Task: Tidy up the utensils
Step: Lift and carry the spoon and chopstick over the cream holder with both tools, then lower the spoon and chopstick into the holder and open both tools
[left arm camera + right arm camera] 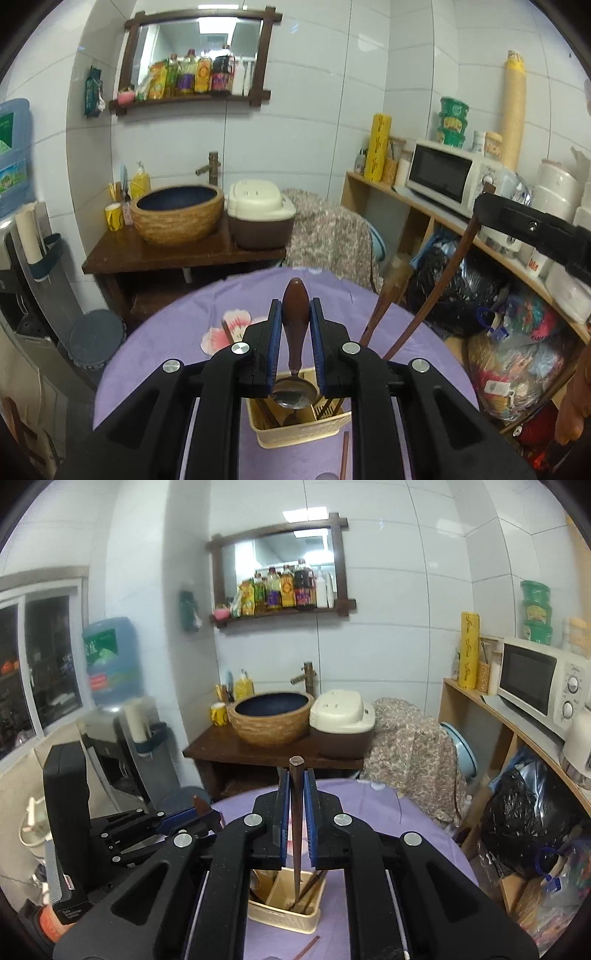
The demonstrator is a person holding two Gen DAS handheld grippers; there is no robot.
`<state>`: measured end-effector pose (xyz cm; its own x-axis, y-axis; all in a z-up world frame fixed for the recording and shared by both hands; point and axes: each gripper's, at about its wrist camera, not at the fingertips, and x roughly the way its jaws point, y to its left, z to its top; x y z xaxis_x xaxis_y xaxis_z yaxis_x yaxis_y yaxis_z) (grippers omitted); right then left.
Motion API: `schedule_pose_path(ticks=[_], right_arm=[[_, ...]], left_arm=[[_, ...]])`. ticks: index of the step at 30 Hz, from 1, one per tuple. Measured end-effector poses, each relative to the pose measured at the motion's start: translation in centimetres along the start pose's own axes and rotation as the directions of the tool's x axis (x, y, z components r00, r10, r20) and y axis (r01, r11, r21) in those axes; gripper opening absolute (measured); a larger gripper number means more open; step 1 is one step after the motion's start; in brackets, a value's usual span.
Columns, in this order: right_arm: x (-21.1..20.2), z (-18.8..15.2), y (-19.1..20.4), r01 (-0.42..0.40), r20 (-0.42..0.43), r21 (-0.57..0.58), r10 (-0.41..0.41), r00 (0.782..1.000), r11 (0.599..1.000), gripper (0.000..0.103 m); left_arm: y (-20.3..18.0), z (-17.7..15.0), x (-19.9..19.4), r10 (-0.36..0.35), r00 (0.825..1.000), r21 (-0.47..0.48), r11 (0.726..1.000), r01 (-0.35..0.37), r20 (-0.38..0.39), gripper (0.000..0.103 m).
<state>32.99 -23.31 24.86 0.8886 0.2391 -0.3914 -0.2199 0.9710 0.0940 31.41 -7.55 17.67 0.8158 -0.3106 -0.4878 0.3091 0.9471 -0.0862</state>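
My left gripper point(295, 317) is shut on the brown wooden handle of a metal spoon point(294, 391), whose bowl hangs just above a cream utensil holder point(299, 430) on the purple table. My right gripper point(295, 801) is shut on a dark brown chopstick point(296, 834), whose tip points down into the same holder point(284, 917), where several chopsticks lean in the right compartment. In the left wrist view the right gripper point(480, 212) shows at the upper right with that chopstick point(439, 288) hanging from it. The left gripper point(199, 810) appears at the left of the right wrist view.
A purple cloth covers the round table point(155, 354), with a pink flower mat point(221, 332) on it. A loose chopstick point(345, 456) lies before the holder. Behind stand a wooden stand with a basin point(177, 214) and rice cooker point(258, 218), and a shelf with a microwave point(443, 181) at right.
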Motion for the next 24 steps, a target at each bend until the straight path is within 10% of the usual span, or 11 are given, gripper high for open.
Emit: schedule_pose_path(ticks=[18, 20, 23, 24], right_arm=[[5.9, -10.4, -2.3, 0.014, -0.119, 0.068, -0.006, 0.993, 0.998, 0.008], [5.9, -10.7, -2.3, 0.023, -0.118, 0.059, -0.016, 0.993, 0.998, 0.009], [5.5, -11.4, -2.5, 0.026, -0.112, 0.065, -0.019, 0.994, 0.998, 0.031], [5.1, -11.7, -2.6, 0.033, -0.101, 0.071, -0.026, 0.995, 0.997, 0.055]], left_arm=[[0.8, -7.8, 5.1, 0.089, 0.989, 0.025, 0.996, -0.086, -0.118, 0.017], [0.9, -7.9, 4.0, 0.086, 0.993, 0.016, 0.996, -0.085, -0.079, 0.035], [0.9, -8.2, 1.8, 0.083, 0.996, 0.022, 0.996, -0.083, -0.021, 0.057], [1.0, -8.4, 1.1, 0.085, 0.996, 0.025, 0.996, -0.085, -0.004, 0.060]])
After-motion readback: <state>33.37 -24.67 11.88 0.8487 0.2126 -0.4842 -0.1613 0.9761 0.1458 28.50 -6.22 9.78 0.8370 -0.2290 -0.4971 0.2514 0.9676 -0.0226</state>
